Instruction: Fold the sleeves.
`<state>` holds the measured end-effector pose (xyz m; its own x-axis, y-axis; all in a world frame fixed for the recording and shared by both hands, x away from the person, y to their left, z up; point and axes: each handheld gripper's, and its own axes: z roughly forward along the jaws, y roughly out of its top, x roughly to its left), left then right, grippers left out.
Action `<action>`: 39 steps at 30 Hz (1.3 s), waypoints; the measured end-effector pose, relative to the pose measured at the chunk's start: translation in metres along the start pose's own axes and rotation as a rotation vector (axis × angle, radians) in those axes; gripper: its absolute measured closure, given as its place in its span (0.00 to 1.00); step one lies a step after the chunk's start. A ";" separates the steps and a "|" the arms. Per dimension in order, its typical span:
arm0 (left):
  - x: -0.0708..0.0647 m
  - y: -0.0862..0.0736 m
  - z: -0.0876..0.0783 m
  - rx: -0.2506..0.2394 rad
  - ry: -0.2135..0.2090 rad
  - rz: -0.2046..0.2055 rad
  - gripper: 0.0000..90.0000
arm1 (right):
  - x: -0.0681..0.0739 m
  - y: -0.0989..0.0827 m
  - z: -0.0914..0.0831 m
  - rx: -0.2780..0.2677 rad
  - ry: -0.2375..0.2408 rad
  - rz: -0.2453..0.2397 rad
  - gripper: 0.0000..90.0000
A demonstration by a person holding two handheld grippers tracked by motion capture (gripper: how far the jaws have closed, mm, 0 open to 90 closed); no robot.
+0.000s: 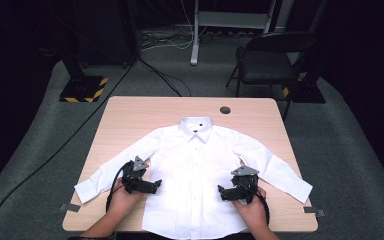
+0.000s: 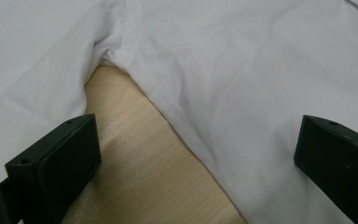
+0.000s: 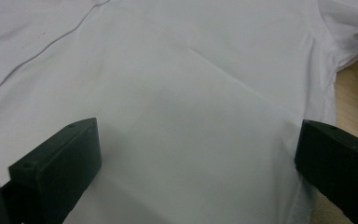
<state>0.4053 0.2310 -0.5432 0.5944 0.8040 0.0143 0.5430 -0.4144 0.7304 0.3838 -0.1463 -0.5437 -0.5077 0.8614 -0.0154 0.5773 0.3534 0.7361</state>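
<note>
Two grippers sit low over a white shirt spread face-up on your table, collar at 12 o'clock, hem at 6. Your left gripper, at 8 o'clock, has its jaws released and wide, straddling the shirt's side edge below the armpit. Your right gripper, at 4 o'clock, is likewise released, jaws wide over the body's other edge, gripping nothing.

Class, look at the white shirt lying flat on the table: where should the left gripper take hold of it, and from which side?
Probably the side seam just below the armpit. The shirt lies flat, front up, so only its edges offer something to pinch. The left gripper is open and already straddles that edge, one jaw over bare table, one over cloth. Come in low from the shirt's outer side, sliding one jaw under the seam.
</note>
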 end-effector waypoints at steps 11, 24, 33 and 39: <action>0.000 0.000 0.000 0.001 -0.024 0.022 0.00 | 0.000 0.000 0.000 0.000 -0.002 0.001 0.00; 0.018 0.006 -0.023 -0.017 -0.026 -0.027 0.13 | 0.000 0.017 -0.016 -0.078 0.001 0.004 0.09; 0.033 0.001 -0.043 -0.015 0.024 -0.039 0.14 | -0.008 0.017 -0.012 -0.059 0.019 0.014 0.08; 0.047 -0.003 -0.059 -0.028 0.045 -0.070 0.18 | -0.005 0.016 -0.004 -0.028 0.048 0.001 0.11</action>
<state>0.3965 0.2952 -0.5042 0.5284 0.8490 -0.0073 0.5649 -0.3452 0.7495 0.3929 -0.1463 -0.5285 -0.5378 0.8429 0.0176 0.5598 0.3414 0.7551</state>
